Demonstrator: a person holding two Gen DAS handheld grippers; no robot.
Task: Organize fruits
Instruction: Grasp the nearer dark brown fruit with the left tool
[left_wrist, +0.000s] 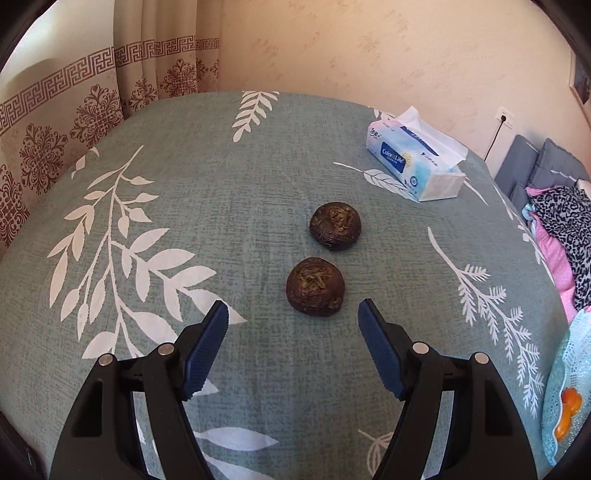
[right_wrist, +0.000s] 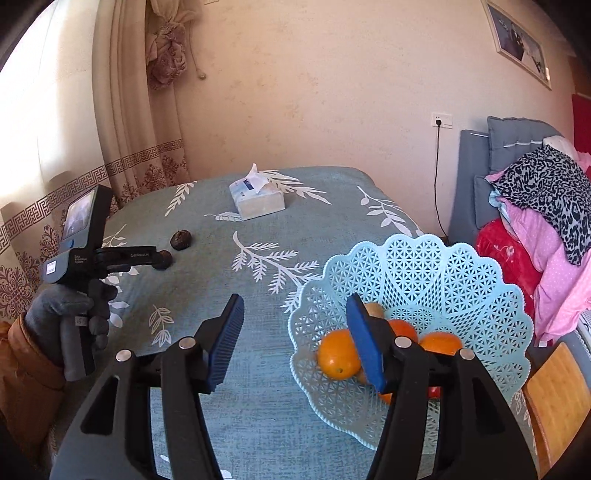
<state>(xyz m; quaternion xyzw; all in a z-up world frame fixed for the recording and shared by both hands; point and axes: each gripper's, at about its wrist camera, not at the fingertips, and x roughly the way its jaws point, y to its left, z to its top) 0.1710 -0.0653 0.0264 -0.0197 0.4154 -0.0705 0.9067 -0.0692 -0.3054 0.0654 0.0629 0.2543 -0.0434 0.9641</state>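
Left tongs (left_wrist: 293, 314) gape empty, aimed at the near dark fruit (left_wrist: 315, 287) just ahead at twelve o'clock, seemingly lined up to grab; right tongs (right_wrist: 295, 308), wide and empty, hover beside the basket (right_wrist: 480, 280) of oranges (right_wrist: 338, 354) at three o'clock.

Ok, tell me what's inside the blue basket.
The blue basket holds oranges and one greenish-brown fruit. The right gripper finger hides part of the pile, so a full count isn't possible.

Two dark, wrinkled round fruits, near one (left_wrist: 315, 286) and far one (left_wrist: 335, 227), lie close together. Oranges (right_wrist: 339, 354) sit in a pale blue lattice basket (right_wrist: 461, 280).
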